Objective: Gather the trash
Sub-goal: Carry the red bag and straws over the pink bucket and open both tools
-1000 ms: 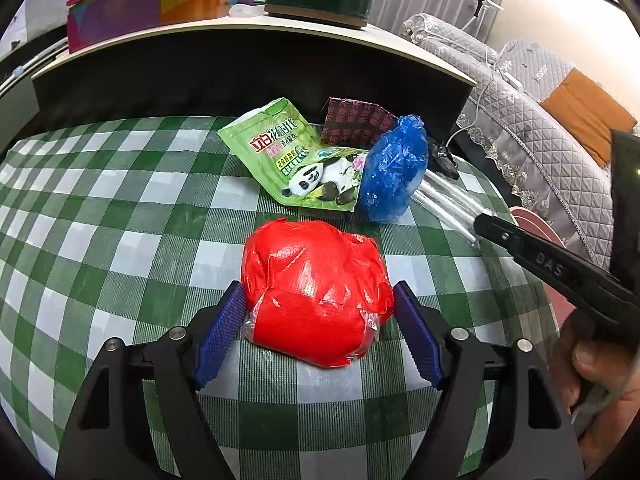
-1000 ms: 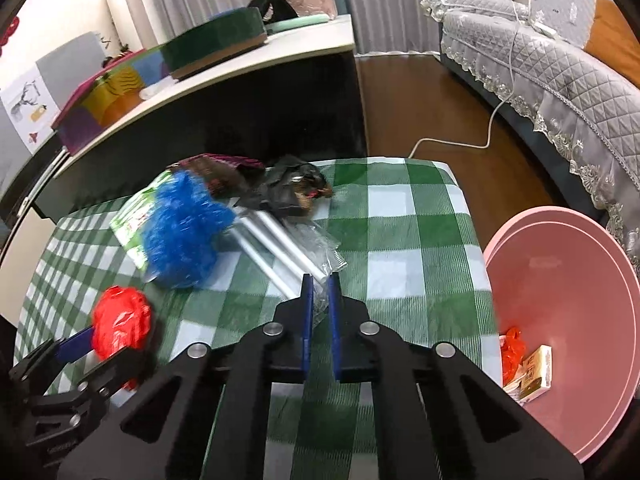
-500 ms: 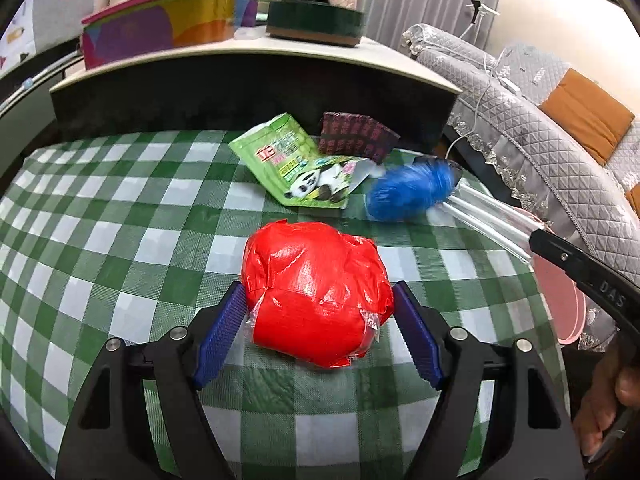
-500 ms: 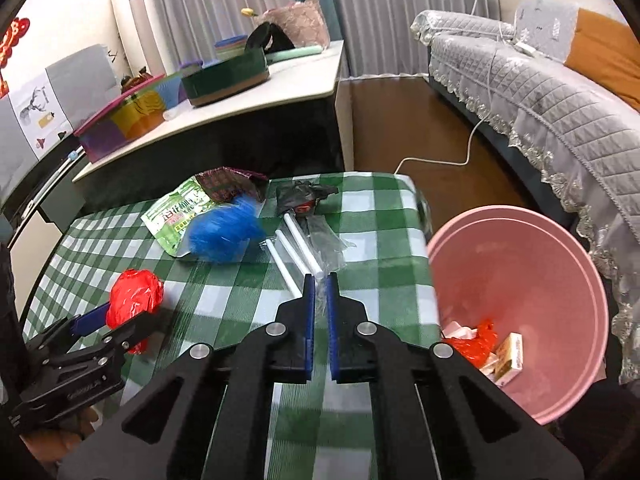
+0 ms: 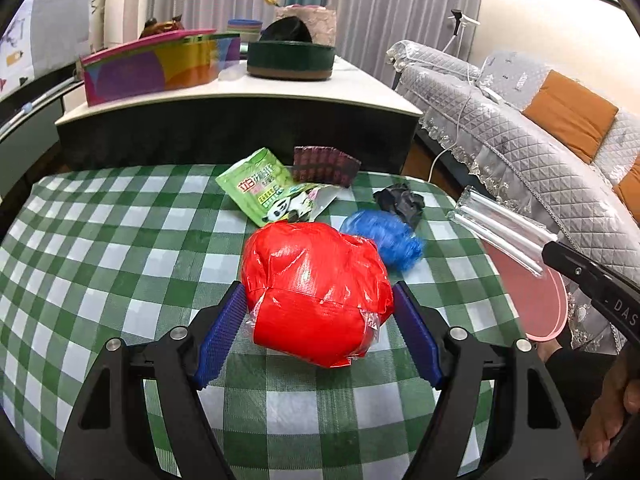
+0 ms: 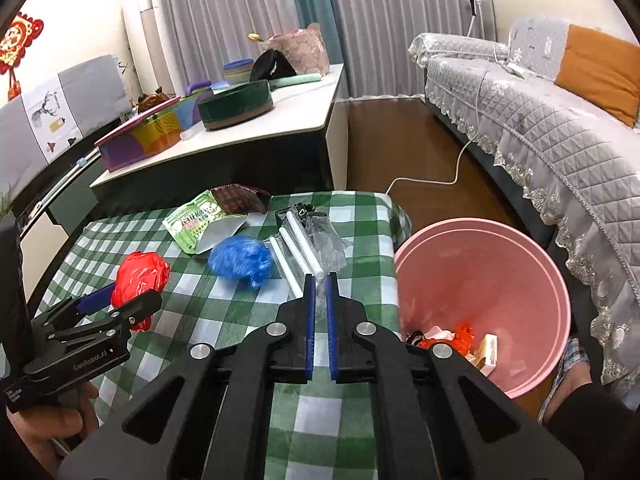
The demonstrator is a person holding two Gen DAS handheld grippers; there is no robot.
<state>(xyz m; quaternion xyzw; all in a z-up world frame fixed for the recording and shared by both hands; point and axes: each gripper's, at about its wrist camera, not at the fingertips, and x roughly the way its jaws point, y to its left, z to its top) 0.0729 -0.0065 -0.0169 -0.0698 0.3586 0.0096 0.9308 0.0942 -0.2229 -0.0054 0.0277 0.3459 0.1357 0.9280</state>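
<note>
Pinching the clear straw packet (image 6: pixel 308 252) (long axis pointing away), right gripper (image 6: pixel 318 292) sits just left of pink bin (image 6: pixel 520 240); left gripper (image 5: pixel 316 316) clamps red bag (image 5: pixel 316 288).

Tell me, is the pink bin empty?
No. The pink bin already holds trash at its bottom: an orange-red wrapper and a small box.

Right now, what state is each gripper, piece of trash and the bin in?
left gripper: closed on the red bag, lifted off the cloth.
red bag: crumpled, held.
right gripper: shut on the clear straw packet.
clear straw packet: pinched by one end, raised.
blue bag: crumpled, lying loose on the cloth.
green pouch: torn open, flat.
black wrapper: crumpled.
pink bin: upright, open, some trash inside.
</note>
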